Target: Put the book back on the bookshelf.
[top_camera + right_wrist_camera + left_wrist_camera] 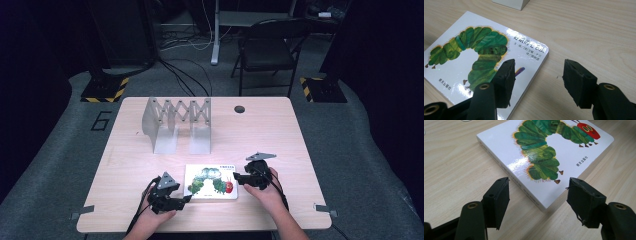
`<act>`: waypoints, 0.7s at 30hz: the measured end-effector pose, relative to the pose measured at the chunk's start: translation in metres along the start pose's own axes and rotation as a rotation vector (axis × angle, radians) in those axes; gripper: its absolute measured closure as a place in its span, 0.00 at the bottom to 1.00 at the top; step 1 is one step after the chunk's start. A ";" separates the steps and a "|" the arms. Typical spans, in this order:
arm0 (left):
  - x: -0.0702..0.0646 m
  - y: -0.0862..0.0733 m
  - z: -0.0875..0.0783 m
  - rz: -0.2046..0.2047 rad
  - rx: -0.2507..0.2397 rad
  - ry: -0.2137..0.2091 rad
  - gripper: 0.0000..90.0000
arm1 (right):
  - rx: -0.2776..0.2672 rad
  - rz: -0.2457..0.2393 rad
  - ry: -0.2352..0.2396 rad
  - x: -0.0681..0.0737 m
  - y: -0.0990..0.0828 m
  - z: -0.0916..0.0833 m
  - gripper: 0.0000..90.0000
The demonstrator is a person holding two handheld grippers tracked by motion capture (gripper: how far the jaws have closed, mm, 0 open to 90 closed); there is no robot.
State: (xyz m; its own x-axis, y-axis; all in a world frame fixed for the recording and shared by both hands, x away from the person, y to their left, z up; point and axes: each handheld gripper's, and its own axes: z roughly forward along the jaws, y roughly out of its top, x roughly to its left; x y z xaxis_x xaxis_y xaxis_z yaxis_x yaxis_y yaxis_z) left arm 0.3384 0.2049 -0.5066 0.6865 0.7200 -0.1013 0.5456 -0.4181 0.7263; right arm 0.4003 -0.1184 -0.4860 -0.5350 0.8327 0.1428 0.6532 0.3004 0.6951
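Left gripper (187, 199): fingers standing open, straddling the book's (211, 181) near left corner, not pressing.
Right gripper (235, 177): fingers gaping, one hovering over the cover's right edge.
Book: lying flat on the surface (125, 165), between both grippers.
Handling: likely stiff, light, glossy, slipping easily; pinching the thick edge at a corner.
Rack (177, 124): standing well behind.

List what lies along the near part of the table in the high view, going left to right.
Left gripper → caterpillar picture book → right gripper. Both grippers stand open at opposite ends of the book, which lies flat on the table.
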 end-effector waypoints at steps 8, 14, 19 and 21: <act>0.001 0.001 0.010 -0.003 -0.001 0.001 0.37 | 0.020 0.030 0.019 -0.004 0.004 0.014 0.46; 0.000 -0.001 0.015 -0.012 0.012 -0.011 0.35 | 0.042 0.042 0.042 -0.001 0.007 0.026 0.46; 0.000 -0.002 0.017 -0.014 0.019 -0.021 0.34 | 0.047 0.071 0.065 -0.002 0.009 0.033 0.45; -0.001 -0.002 0.017 -0.011 0.018 -0.021 0.34 | 0.048 0.082 0.061 -0.003 0.011 0.034 0.45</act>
State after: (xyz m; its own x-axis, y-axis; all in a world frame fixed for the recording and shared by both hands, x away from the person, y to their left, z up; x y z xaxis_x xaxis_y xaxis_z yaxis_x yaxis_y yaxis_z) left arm 0.3449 0.1957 -0.5199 0.6906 0.7127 -0.1234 0.5615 -0.4208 0.7125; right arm 0.4269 -0.1015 -0.5031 -0.5095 0.8260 0.2411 0.7198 0.2557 0.6453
